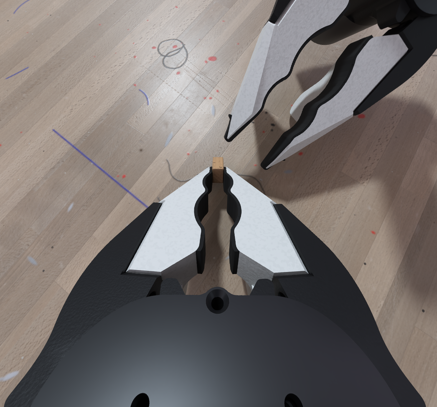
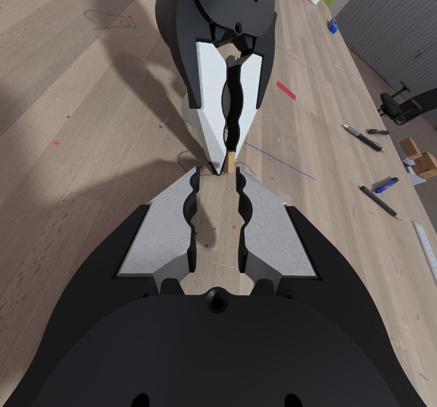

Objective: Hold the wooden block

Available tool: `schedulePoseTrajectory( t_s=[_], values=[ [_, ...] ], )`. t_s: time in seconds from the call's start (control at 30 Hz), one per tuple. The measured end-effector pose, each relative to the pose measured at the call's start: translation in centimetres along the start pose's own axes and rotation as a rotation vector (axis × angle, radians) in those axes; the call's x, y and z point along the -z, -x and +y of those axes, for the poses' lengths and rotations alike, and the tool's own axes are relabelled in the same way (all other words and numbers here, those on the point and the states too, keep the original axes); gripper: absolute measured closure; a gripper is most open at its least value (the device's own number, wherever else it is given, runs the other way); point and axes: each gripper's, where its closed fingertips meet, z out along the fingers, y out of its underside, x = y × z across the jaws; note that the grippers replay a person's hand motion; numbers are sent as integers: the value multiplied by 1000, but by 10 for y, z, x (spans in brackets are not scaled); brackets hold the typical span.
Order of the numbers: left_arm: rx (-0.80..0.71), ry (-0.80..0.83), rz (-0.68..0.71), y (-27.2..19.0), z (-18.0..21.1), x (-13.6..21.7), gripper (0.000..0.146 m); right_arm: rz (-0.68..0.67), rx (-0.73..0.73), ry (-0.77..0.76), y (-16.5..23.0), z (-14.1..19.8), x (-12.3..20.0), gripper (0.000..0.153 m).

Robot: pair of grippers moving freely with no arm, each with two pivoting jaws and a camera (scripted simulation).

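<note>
The left gripper (image 1: 217,168) has its two fingers squeezed onto the wooden block (image 1: 217,170). The block is small and light brown. It sits right at the fingertips, pinched from both sides, and a bit of it sticks out past the tips. Behind the block, the gap between the fingers gets wider and has wavy black edges.

Under the left gripper is a wooden table (image 1: 82,182). It has little red dots, blue pen lines and a grey scribble (image 1: 172,53) on it, farther ahead and to the left.

The right gripper (image 1: 246,152) is ahead of the left one and off to the right. Its fingers are spread apart with nothing between them. Its tips point at the block and are near it, but they do not touch it.

From the right gripper (image 2: 217,170), the block (image 2: 229,161) is just past its own tips, held up on end by the left gripper (image 2: 228,166), which comes down from above. Farther to the right on the table lie a black pen (image 2: 363,138), a pencil (image 2: 380,202), a blue marker (image 2: 386,185), a red strip (image 2: 286,90) and some brown boxes (image 2: 418,159). A black chair (image 2: 399,107) stands beyond the table edge.
</note>
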Motion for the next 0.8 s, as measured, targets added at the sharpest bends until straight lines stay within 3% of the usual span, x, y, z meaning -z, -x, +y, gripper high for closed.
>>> schedulePoseTrajectory(
  t_s=[0.8],
  values=[
    [-5,0,3,0,0,0,139,-54,-83,-4,-1,0,-1,125]
  ],
)
